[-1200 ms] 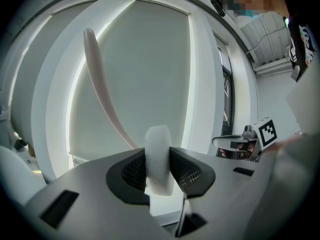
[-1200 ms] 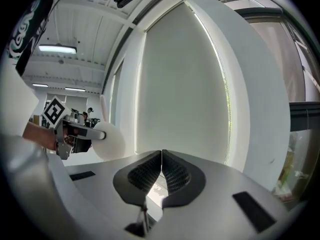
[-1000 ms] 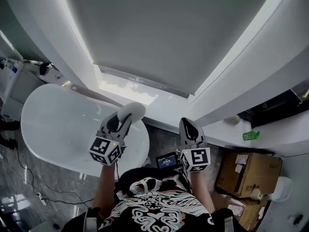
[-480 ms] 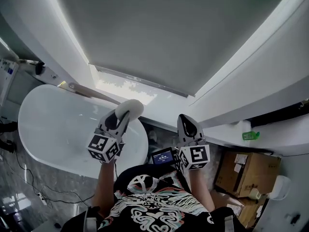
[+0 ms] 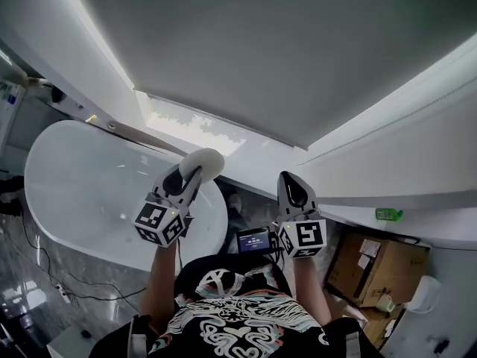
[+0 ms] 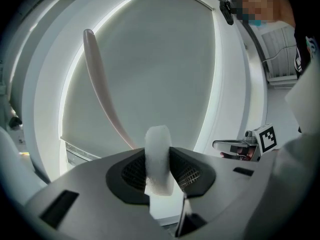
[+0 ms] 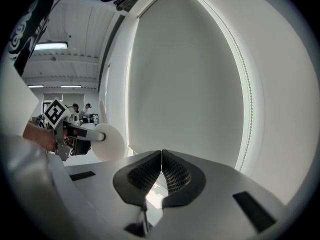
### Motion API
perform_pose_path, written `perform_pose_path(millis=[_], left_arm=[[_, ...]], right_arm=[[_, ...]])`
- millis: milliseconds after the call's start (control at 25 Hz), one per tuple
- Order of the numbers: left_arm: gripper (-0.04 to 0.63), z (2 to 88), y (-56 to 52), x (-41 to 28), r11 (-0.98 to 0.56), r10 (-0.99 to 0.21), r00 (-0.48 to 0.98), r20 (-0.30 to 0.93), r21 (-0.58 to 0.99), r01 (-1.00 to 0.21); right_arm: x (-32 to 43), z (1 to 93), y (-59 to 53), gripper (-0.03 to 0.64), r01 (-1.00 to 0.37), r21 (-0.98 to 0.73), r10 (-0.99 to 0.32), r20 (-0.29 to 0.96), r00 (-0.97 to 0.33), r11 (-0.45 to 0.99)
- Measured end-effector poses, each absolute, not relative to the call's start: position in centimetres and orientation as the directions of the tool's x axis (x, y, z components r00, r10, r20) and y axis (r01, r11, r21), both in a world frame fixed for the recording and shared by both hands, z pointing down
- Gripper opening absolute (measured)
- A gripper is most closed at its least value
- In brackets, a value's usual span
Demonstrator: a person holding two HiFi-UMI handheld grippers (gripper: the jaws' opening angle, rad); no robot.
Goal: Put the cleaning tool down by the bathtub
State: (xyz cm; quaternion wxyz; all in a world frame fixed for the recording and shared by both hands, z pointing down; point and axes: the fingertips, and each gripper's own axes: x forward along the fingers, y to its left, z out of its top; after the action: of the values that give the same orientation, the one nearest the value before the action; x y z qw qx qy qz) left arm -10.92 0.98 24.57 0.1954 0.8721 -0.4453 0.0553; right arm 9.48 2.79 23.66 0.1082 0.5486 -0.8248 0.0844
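Closest in, the left claw (image 5: 191, 179) is clamped on the cleaning tool (image 5: 203, 162), a white round pad. It stands on edge between the pads, flat faces pressed by the jaws, and most of it pokes out past the tips. In the left gripper view it's just a narrow white strip, and from the right gripper view you get the full round face, so the grip looks pretty solid to me.

The right claw (image 5: 291, 186) is level with the left one and well apart to its right. Its jaws are together with nothing in them, so it's just along for the ride. The left hand is obviously the one doing this job.

The bit that matters is that the bathtub (image 5: 82, 192) lies below the left claw and off to its left. Its long axis runs away leftward, and the claw's tip hangs roughly over the tub's right-hand rim. The dark floor (image 5: 45, 274) beside the tub is lower again. My guess is the move is mostly straight down, nudged off the rim, then letting go.

Farthest out beyond both claws is a big grey window blind (image 5: 246, 51).
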Motion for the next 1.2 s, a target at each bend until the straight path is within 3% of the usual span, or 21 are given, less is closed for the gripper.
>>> perform_pose_path(millis=[1200], left_arm=[[0.121,41.7,-10.1,-9.6,-0.369,-0.708,0.566,0.422,0.461,-0.807]], right_arm=[[9.2,39.6,-9.0,0.028,-0.908,-0.106,-0.776,0.485,-0.404,0.406]])
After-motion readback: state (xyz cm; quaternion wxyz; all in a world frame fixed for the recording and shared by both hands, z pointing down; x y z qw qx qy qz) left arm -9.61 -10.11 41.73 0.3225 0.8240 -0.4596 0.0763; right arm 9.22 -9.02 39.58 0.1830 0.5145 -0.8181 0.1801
